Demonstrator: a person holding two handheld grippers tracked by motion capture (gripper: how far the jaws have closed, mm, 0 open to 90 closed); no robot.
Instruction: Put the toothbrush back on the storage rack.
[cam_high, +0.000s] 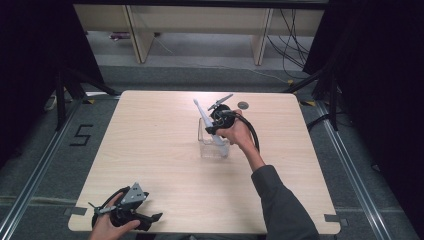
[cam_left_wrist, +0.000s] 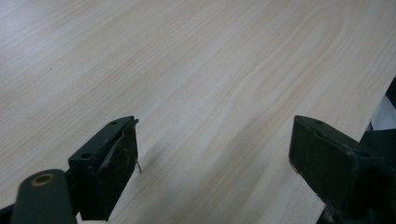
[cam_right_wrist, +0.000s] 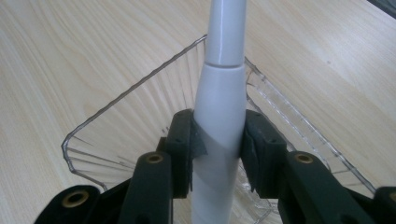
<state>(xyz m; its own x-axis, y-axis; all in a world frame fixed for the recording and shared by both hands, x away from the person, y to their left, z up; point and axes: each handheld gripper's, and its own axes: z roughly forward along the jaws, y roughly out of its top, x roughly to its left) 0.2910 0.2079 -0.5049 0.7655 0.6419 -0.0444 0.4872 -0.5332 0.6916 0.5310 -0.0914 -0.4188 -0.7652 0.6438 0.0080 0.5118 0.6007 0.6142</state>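
We see a light wooden tabletop (cam_high: 160, 150) with a clear ribbed plastic container (cam_high: 212, 142) standing near its middle. The right tool (cam_high: 216, 131), held in the person's right hand (cam_high: 239, 134), sits just over the container's right side. In the right gripper view its two black jaws are closed against the sides of a white electric toothbrush (cam_right_wrist: 219, 107), gripping the thick handle just below the seam where the narrower neck begins. The toothbrush tilts up and to the left in the high view, its slim head (cam_high: 196, 103) rising above the container while its lower end sits over the container's opening; whether that end touches the bottom we cannot tell. In the right gripper view the container's ribbed wall (cam_right_wrist: 130, 121) curves around behind the handle.

A small dark round object (cam_high: 243, 105) lies on the tabletop near the far edge, well apart from the container.

The left tool (cam_high: 150, 218) rests at the near left corner of the tabletop, held by the left hand (cam_high: 107, 227). In the left gripper view its jaws stand wide apart with bare wood between them, holding nothing.
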